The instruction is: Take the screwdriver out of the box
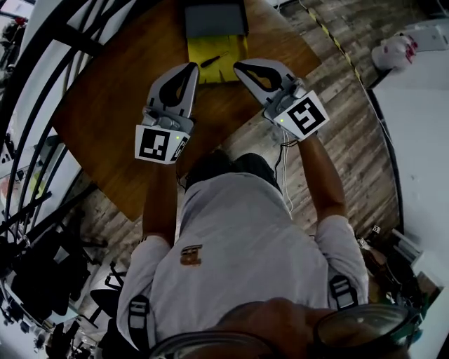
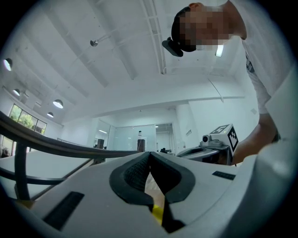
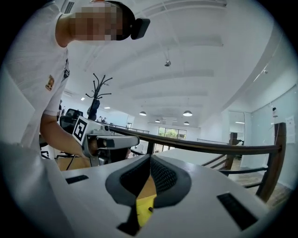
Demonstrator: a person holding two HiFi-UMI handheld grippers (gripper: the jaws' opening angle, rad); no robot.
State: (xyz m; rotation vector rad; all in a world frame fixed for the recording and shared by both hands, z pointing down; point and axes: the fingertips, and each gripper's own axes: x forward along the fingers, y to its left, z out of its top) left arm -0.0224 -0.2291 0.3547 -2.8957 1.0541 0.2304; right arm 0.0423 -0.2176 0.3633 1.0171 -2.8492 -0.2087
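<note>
An open box sits at the far side of the round wooden table (image 1: pixel 105 112), its grey lid (image 1: pixel 216 19) folded back and its yellow inside (image 1: pixel 228 49) showing. A dark screwdriver (image 1: pixel 212 60) lies slanted on the yellow lining. My left gripper (image 1: pixel 194 66) hovers at the box's near left corner, its jaws closed tip to tip and empty. My right gripper (image 1: pixel 236 66) hovers at the near right corner, also shut and empty. In the left gripper view the pads (image 2: pixel 139 172) meet, with a sliver of yellow below. In the right gripper view the yellow box (image 3: pixel 145 207) shows under the closed jaws.
The table's near edge lies just in front of the person's body. A white table (image 1: pixel 421 140) stands to the right over plank floor (image 1: pixel 351 77). Dark curved rails (image 1: pixel 42 63) and cluttered gear are to the left. A thin cable (image 1: pixel 284 168) hangs from the right gripper.
</note>
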